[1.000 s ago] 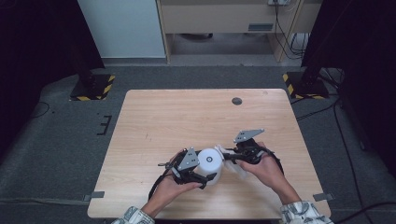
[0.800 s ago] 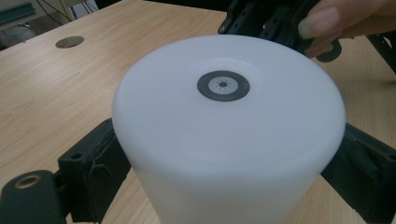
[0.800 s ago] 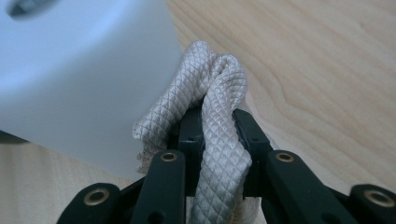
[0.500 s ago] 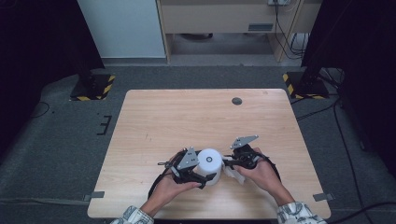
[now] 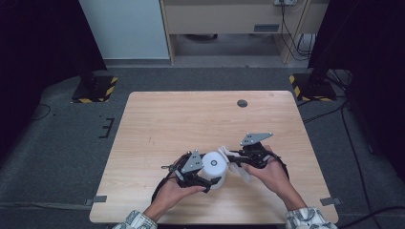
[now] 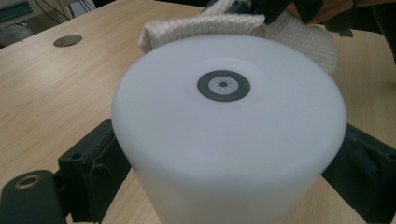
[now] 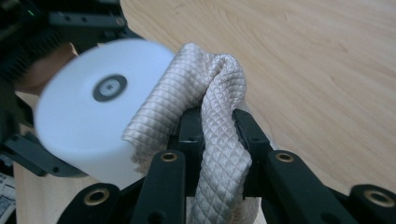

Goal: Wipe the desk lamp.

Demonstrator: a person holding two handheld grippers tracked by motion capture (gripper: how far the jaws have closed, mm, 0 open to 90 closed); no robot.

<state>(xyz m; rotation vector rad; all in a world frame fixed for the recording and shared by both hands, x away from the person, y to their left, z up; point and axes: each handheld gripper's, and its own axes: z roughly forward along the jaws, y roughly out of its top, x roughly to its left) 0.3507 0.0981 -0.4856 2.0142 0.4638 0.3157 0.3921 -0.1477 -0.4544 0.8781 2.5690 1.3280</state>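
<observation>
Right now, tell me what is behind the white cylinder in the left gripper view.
Behind the white cylinder is the quilted cloth, pressed against its far side. The right gripper holds that cloth; the cylinder hides the cloth's lower part.

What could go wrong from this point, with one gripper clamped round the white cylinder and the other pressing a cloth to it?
1. The left gripper grips the smooth white cylinder only at its sides; a hard wipe might twist it loose or tip it.
2. The right gripper pinches just a fold of the quilted cloth; the fold could pull out as it drags.
3. Both grippers work close together near the table's front edge, so they could knock each other.
</observation>
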